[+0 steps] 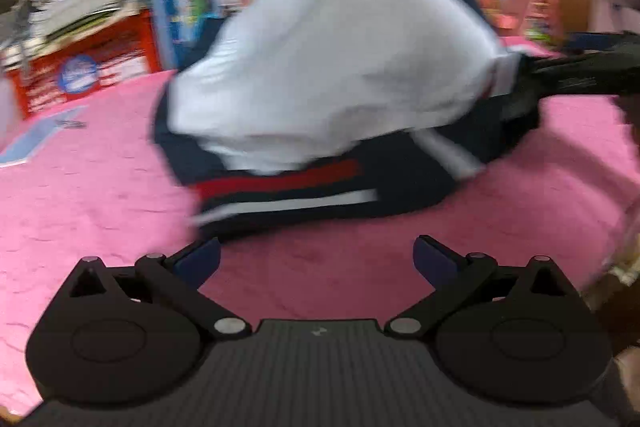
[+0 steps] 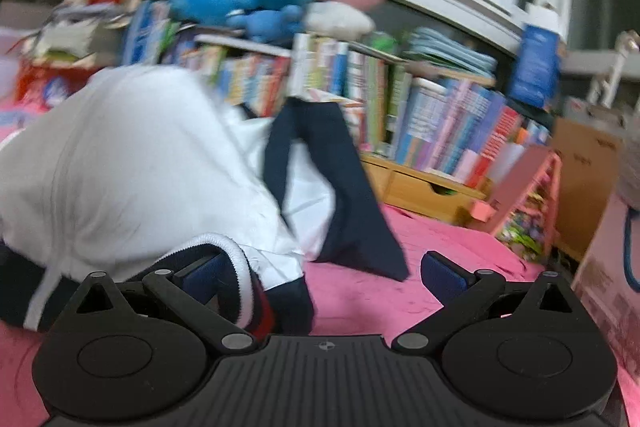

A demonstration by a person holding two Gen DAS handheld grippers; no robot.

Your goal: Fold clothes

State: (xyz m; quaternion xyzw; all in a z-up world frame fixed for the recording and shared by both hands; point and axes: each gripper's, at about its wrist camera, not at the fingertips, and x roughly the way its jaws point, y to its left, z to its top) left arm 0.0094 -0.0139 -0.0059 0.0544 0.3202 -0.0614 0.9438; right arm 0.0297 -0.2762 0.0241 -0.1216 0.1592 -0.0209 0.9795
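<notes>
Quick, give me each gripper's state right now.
Left gripper: open, holding nothing, above the pink cover short of the jacket.
Right gripper: open, the jacket's cuff lying against one finger, not clamped.

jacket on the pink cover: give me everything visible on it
The jacket is navy outside with a white lining, a red and a white stripe, and white-edged ribbed trim. It lies bunched on the pink cover, lining billowed upward, blurred. The right gripper stands open with the trim draped at its left finger; the left gripper is open, clear of it.
</notes>
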